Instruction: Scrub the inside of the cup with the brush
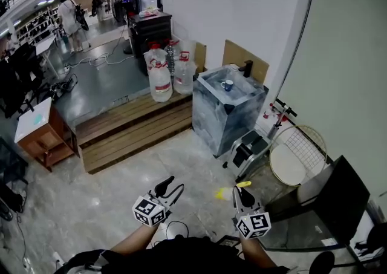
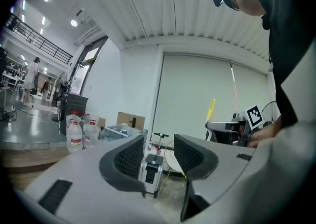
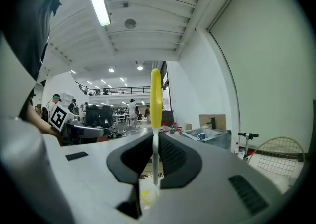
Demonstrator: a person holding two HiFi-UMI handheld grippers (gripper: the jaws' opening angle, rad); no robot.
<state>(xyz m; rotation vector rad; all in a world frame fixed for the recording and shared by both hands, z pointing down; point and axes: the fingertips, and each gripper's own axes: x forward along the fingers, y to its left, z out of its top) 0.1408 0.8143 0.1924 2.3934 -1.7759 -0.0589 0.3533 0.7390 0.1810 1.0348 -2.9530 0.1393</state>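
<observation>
Clamping the thin white stem of the brush (image 3: 155, 94), the right gripper (image 3: 155, 156) has its jaws nearly together, with the yellow handle standing above them and the bristles hanging below. The left gripper (image 2: 159, 155) has its jaws wide apart, and nothing sits between them. Both grippers point level, side by side, well apart from the box (image 1: 225, 118) ahead.

The cup (image 1: 227, 85), blue with a white inside, stands upright on top of the box, near the middle of its lid, and nothing touches it. Water bottles (image 1: 161, 79) stand just beside the box on a wooden step (image 1: 133, 130).

The step in hand looks like the approach: the brush is secured, but the cup is not yet taken and no scrubbing has begun. The next move probably calls for coming up to the box and closing the left jaws on the cup's wall to steady it. The right gripper would then have to tip so that the bristle end points down into the cup's mouth. A loose cup could slide on the box once the brush pushes.
</observation>
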